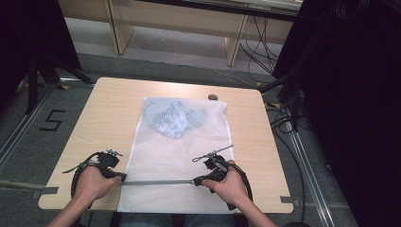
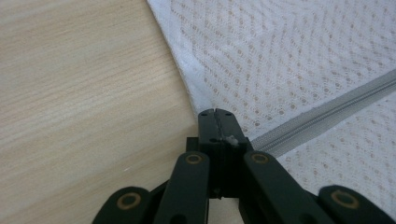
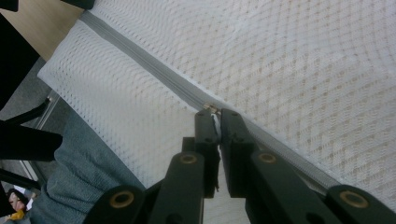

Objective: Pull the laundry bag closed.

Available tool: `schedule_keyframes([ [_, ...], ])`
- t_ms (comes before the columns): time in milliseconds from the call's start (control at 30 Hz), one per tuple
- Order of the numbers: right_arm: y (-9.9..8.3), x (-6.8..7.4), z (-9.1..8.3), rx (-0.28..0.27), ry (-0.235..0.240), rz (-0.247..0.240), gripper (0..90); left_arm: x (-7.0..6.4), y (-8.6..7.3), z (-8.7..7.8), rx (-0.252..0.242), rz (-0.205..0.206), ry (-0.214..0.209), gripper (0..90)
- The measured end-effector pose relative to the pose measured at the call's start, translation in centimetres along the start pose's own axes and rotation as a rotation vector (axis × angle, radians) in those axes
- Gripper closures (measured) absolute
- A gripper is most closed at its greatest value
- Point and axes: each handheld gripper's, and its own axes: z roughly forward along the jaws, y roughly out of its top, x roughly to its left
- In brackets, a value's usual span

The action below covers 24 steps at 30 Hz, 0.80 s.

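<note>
Currently zipping a mesh bag (image 1: 161, 156) lying flat on the table (image 1: 104, 118), near edge hanging over the person's side; a pale blue garment (image 1: 172, 118) sits inside at the far end; a grey zipper (image 1: 156, 182) runs across the bag close to the near edge.

Left gripper (image 1: 120, 177) sits at the zipper's left end, by the bag's left hem; in the left gripper view its jaws are pressed together, and a bit of the zipper end seems pinched between them, so it reads as an anchor hold.

Right gripper (image 1: 196, 180) is at the zipper, right of middle; in the right gripper view the jaws are nearly together with a thin gap, and the small metal slider (image 3: 211, 108) sits right at the tips; looks clamped on the pull, though the tab itself is too small to be sure.

Step in hand, as I judge it: running the slider along the track while the left end is held taut; which way it must go, open or shut, I cannot tell from the teeth.

Next move calls for a straight pull along the zipper line, low to the table, left grip kept firm so the mesh doesn't bunch; risk is the slider slipping from the tips.

A small dark object (image 1: 213, 97) lies past the bag's far corner, apart from the work.
</note>
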Motion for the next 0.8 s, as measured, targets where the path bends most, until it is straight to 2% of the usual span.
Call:
schedule_keyframes([
  [33,-0.02,0.02,-0.08,0.007,-0.011,0.014,87.0,0.05,0.01,0.0,-0.001,0.006,-0.002,89.9],
  [100,-0.05,-0.21,-0.06,-0.001,-0.002,-0.001,87.0,0.1,0.02,0.0,0.0,0.013,-0.002,89.9],
  [167,-0.13,-0.31,-0.18,0.005,-0.007,0.01,87.0,0.01,-0.01,0.0,-0.001,0.0,0.0,89.9],
  [233,-0.19,-0.34,-0.28,0.004,-0.004,0.02,87.0,0.05,0.0,0.0,-0.001,0.005,-0.001,89.9],
  [267,-0.2,-0.59,-0.25,-0.009,-0.003,-0.006,86.9,0.1,0.02,0.0,0.0,0.012,-0.002,89.9],
  [367,-0.29,-0.56,-0.42,0.002,-0.004,0.02,87.0,0.13,0.02,-0.02,0.001,0.013,-0.004,89.9],
  [433,-0.34,-0.58,-0.44,-0.001,-0.012,0.018,87.0,0.14,0.01,0.0,-0.001,0.013,-0.004,89.9],
  [533,-0.41,-0.72,-0.44,0.002,-0.001,0.022,87.0,0.17,0.0,0.01,-0.004,0.014,-0.005,89.9],
  [567,-0.43,-0.81,-0.38,-0.003,-0.008,0.013,87.0,0.17,0.0,0.01,-0.004,0.015,-0.005,89.9],
  [600,-0.46,-0.79,-0.46,0.005,-0.02,0.026,86.9,0.16,0.0,0.01,-0.004,0.012,-0.005,89.9],
  [733,-0.51,-0.89,-0.42,-0.005,-0.006,0.014,87.0,0.14,0.0,0.0,-0.002,0.012,-0.004,89.9],
  [800,-0.56,-0.8,-0.47,-0.004,-0.016,0.023,87.0,0.15,0.01,-0.01,-0.001,0.013,-0.004,89.9],
])
